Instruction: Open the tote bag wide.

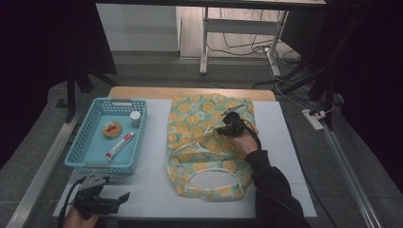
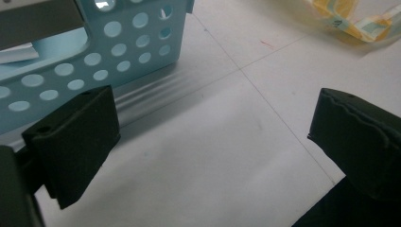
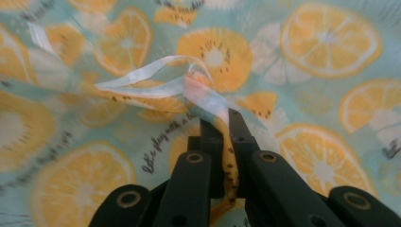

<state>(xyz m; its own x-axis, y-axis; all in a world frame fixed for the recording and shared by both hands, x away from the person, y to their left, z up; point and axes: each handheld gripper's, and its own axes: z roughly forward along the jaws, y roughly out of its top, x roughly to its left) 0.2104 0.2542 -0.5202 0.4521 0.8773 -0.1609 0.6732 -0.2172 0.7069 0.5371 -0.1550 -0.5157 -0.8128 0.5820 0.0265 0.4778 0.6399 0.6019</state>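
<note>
A cloth bag (image 1: 204,142) printed with orange slices lies flat on the white table mat, its handle loop at the near end. My right gripper (image 1: 227,127) sits over the bag's middle, shut on a pinched fold of the bag's fabric (image 3: 228,142) with a white ribbon strap (image 3: 156,78) looping away from the jaws. My left gripper (image 1: 119,199) rests at the near left corner of the table, open with nothing between its pads (image 2: 75,142). The bag's edge (image 2: 359,23) shows at the far right in the left gripper view.
A light blue perforated basket (image 1: 90,142) stands at the left, holding a small white bottle (image 1: 135,118), a round orange-lidded tin (image 1: 112,129) and a white-and-red tube (image 1: 119,145). The basket's wall (image 2: 94,61) is just beyond my left gripper. Cables and a power strip (image 1: 313,118) lie on the floor.
</note>
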